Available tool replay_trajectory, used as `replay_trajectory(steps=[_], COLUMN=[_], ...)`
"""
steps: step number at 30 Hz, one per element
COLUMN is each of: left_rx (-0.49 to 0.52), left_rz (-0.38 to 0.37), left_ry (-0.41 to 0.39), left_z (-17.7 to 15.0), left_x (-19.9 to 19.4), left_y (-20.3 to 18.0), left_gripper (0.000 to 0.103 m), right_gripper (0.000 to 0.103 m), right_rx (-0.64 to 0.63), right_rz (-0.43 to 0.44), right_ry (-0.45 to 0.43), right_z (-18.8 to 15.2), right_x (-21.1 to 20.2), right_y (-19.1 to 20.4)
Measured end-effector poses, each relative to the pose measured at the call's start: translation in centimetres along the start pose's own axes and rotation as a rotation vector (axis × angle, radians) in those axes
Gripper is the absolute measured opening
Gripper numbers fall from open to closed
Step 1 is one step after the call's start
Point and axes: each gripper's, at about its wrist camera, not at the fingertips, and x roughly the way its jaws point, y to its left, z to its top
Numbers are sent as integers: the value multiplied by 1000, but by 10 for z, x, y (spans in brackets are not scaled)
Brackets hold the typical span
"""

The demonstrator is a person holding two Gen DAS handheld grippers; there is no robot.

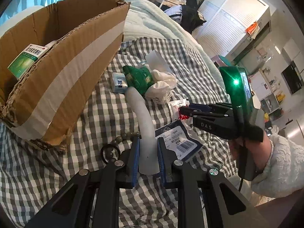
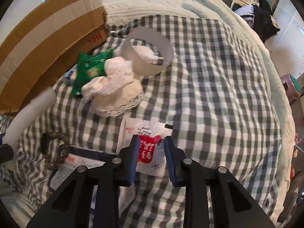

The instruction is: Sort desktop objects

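Left gripper (image 1: 148, 148) is clamped on a white foam tube (image 1: 141, 117), blue fingers (image 1: 135, 152) pressing both sides of its near end; the tube curves away over the checkered bed cover (image 1: 190, 60) toward the pile. Right gripper (image 2: 151, 152) points down at a white sachet with a red label (image 2: 146, 148), fingers (image 2: 134, 152) apart, one on each side of the red patch; pads don't visibly press it. No earlier view, so contact with the sachet is unclear.

Cardboard box (image 1: 62, 72) sits on the bed at left, taped with a white strip, with a green-and-white medicine carton (image 1: 24, 58) standing inside. Beside the box: small blue packet (image 1: 118, 81), green snack bag (image 1: 138, 77), crumpled white lace cloth (image 2: 114, 91), white tape roll (image 2: 150, 55) behind the cloth. A bead bracelet (image 2: 57, 148) lies near the tube's gripped end, touching a dark-edged flat pouch with a barcode (image 1: 178, 140). A hand in a fluffy white sleeve (image 1: 281, 163) holds the right gripper's handle.
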Motion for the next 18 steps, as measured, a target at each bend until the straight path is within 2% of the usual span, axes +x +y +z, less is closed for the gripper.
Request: replay_trajectory(steps=[2, 7, 8, 9, 13, 15, 18], left_rx=[-7, -32, -35, -38, -39, -39, -35], left_rz=[2, -2, -3, -3, -5, -6, -9], left_ry=[2, 10, 15, 17, 27, 24, 21], left_z=[0, 0, 0, -1, -2, -3, -3], left_x=[0, 4, 6, 7, 10, 10, 10], left_y=[3, 10, 10, 11, 10, 10, 9], left_gripper=[18, 18, 18, 18, 18, 18, 18], right_gripper=[62, 63, 60, 45, 37, 22, 7], right_rx=[-7, -79, -96, -116, -155, -160, -186], right_rz=[15, -25, -42, -64, -104, -88, -71], right_ry=[-4, -9, -1, 8, 6, -10, -44], right_z=[0, 6, 6, 5, 2, -1, -5], right_x=[2, 10, 13, 15, 19, 15, 6], right_y=[8, 28, 31, 33, 37, 41, 49])
